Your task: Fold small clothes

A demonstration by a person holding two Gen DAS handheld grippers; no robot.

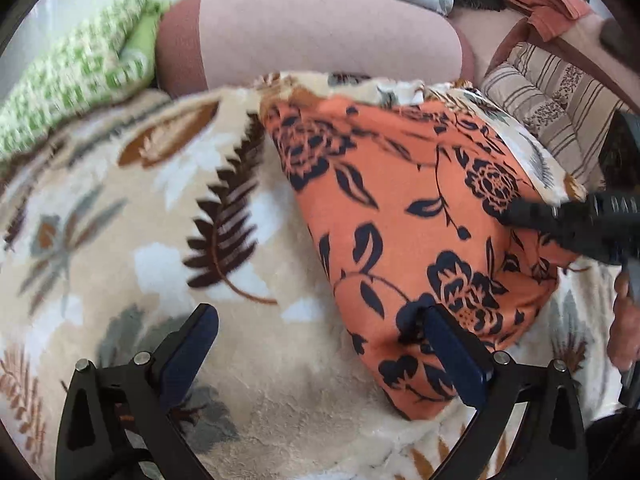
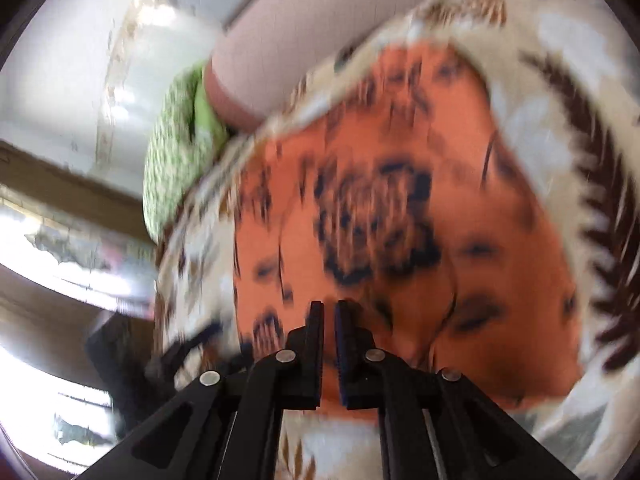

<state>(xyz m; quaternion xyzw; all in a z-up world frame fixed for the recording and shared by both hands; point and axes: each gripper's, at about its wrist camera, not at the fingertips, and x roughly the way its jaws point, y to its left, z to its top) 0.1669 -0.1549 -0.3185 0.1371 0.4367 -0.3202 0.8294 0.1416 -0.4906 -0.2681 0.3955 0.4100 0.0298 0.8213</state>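
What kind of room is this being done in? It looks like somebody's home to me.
Most likely a home bedroom or living room: the orange flower-print garment lies on a fluffy cream leaf-print blanket, with a long pink bolster cushion and a beige striped pillow behind it.

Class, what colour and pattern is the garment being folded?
The garment is orange with dark navy flowers; the left wrist view shows it best.
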